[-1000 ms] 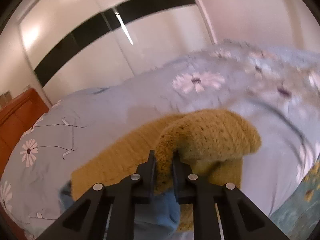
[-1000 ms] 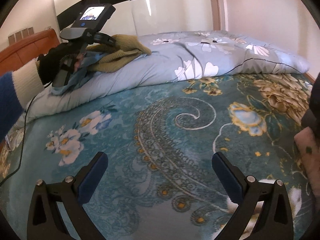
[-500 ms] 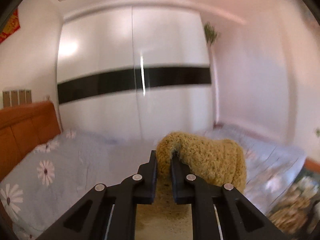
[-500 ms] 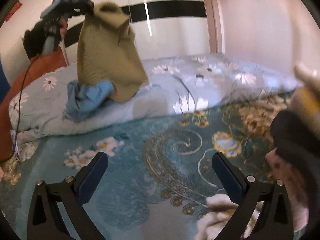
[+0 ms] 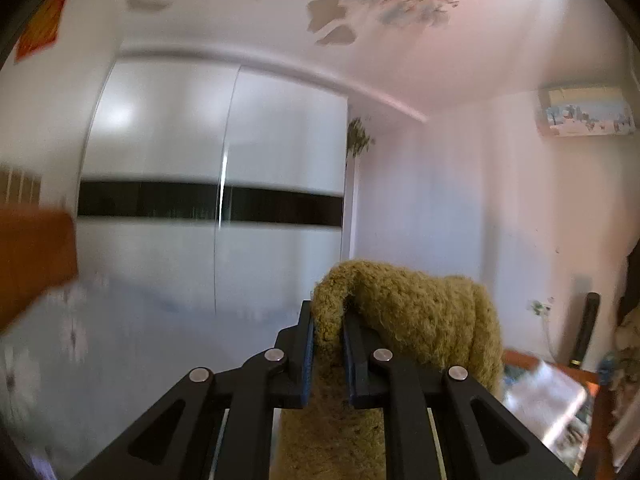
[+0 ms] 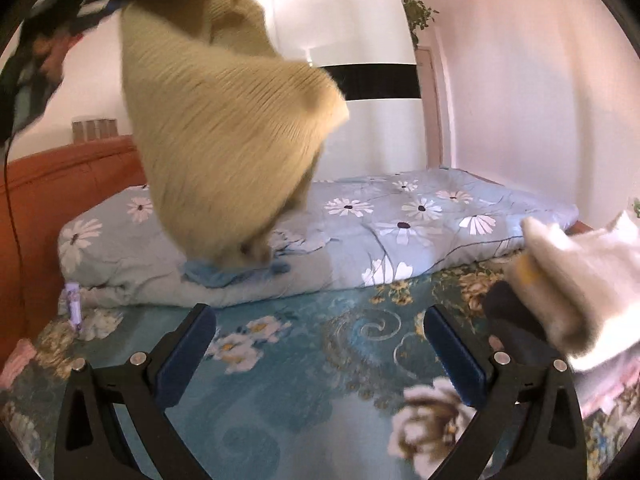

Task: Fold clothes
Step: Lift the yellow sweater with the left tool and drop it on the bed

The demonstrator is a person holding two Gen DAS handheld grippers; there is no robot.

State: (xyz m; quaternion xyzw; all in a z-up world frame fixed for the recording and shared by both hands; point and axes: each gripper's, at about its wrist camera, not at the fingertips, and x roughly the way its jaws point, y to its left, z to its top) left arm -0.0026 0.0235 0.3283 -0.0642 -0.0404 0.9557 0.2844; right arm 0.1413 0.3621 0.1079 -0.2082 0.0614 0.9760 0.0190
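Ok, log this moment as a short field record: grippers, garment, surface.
left gripper: shut on sweater, raised
right gripper: open, empty, above the bedspread
sweater: olive knit, hanging in the air, lower edge near the quilt
blue cloth: lying on quilt under the sweater
headboard: orange, behind quilt

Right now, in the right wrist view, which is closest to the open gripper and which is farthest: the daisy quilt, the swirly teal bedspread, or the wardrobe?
1. Teal bedspread, right beneath the right gripper.
2. Daisy quilt, heaped behind it.
3. Wardrobe, against the back wall.
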